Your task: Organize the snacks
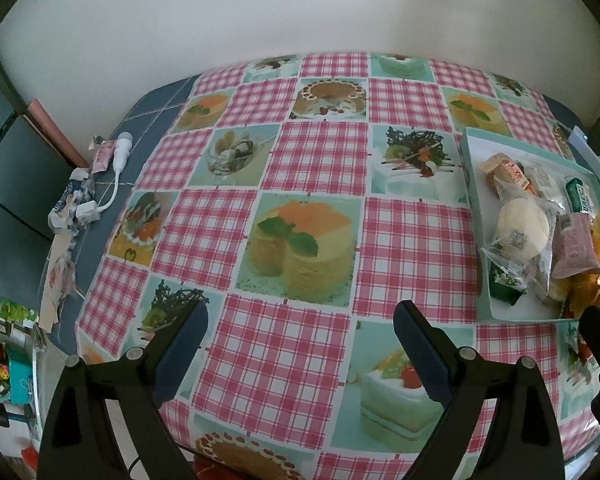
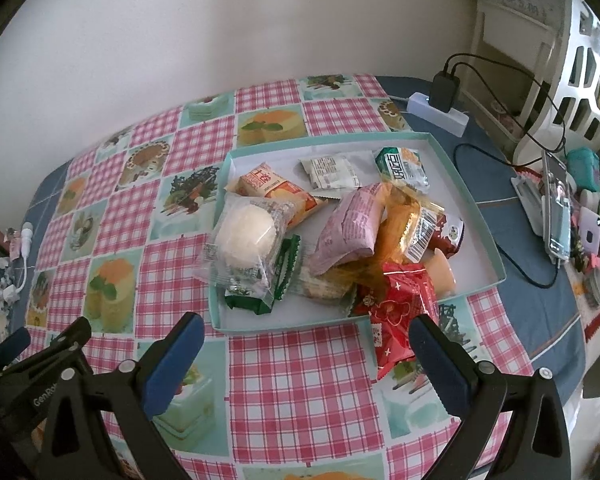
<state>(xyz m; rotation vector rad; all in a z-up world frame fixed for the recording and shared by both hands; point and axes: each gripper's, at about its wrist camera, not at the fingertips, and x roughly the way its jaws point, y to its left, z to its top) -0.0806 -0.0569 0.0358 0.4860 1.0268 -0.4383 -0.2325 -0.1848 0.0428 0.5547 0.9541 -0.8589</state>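
Your right gripper (image 2: 304,356) hangs with its jaws spread wide and nothing between them, pointed down at the near edge of the tray (image 2: 488,224), and your left gripper (image 1: 300,344) is likewise wide open and empty over bare tablecloth (image 1: 320,160), with the tray well off to its right. So the right hand is plainly the nearer one. The relation that counts: the red packet (image 2: 400,308) lies just ahead of the right jaws and a little toward the right-hand blue pad, draped over the tray's near rim with its lower end out on the cloth. Its long axis runs roughly away from you, tilted slightly, so I judge the pads would have to meet it across its narrow width. It looks like the only snack spilling out of the tray. The rest sit heaped inside: a clear-wrapped white round cake (image 2: 244,236) at the left, a green sachet (image 2: 260,292) under it, a pink packet (image 2: 352,228) in the middle, orange wrappers (image 2: 404,224) beside that. On writing, little can be read. The orange biscuit packet (image 2: 276,190) bears large Chinese characters I cannot make out with certainty, the green-and-white packet (image 2: 404,168) at the far right has blurred lettering, and barcodes show on several wrappers. The left tool's body reads "GenRo", cut off.
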